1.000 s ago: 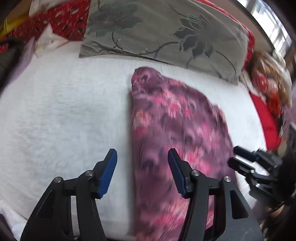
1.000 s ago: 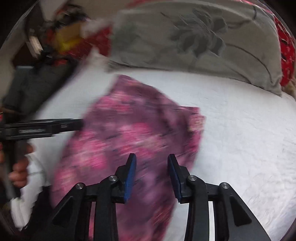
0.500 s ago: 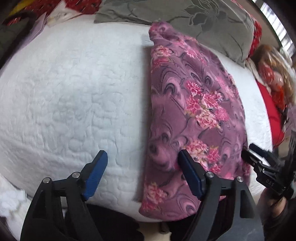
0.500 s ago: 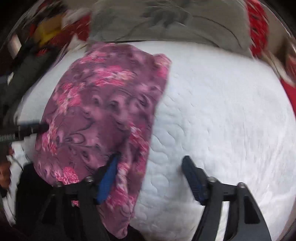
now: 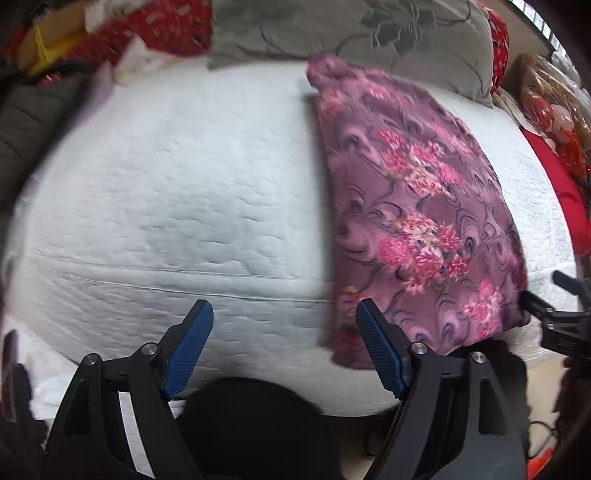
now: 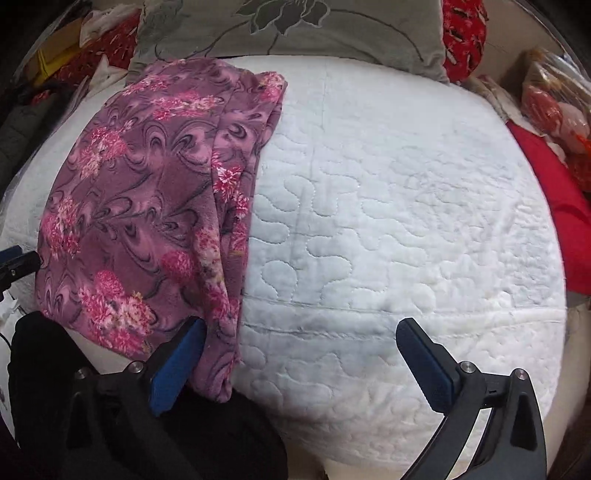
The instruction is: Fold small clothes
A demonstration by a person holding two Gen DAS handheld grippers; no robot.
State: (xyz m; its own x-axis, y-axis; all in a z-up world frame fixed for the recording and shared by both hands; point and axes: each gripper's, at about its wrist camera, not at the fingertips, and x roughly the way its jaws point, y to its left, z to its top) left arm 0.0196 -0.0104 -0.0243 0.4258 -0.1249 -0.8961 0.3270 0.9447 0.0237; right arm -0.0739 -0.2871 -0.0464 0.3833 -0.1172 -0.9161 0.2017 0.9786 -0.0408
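Purple floral garment point(image 6: 147, 206) lies folded lengthwise on the white quilt point(image 6: 388, 206), its near end draped over the quilt's front edge, far end by the grey pillow point(image 5: 369, 33). Right gripper point(image 6: 299, 358) has just been opening, jaws spread wide, nothing pinched, garment edge beside its left finger. Left gripper point(image 5: 284, 343) spread and empty at the garment's other side.

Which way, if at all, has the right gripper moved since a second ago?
Yes. The right gripper has pulled back toward the near edge of the white quilt, away from the grey pillow; its jaws have just been opening, releasing the purple cloth.
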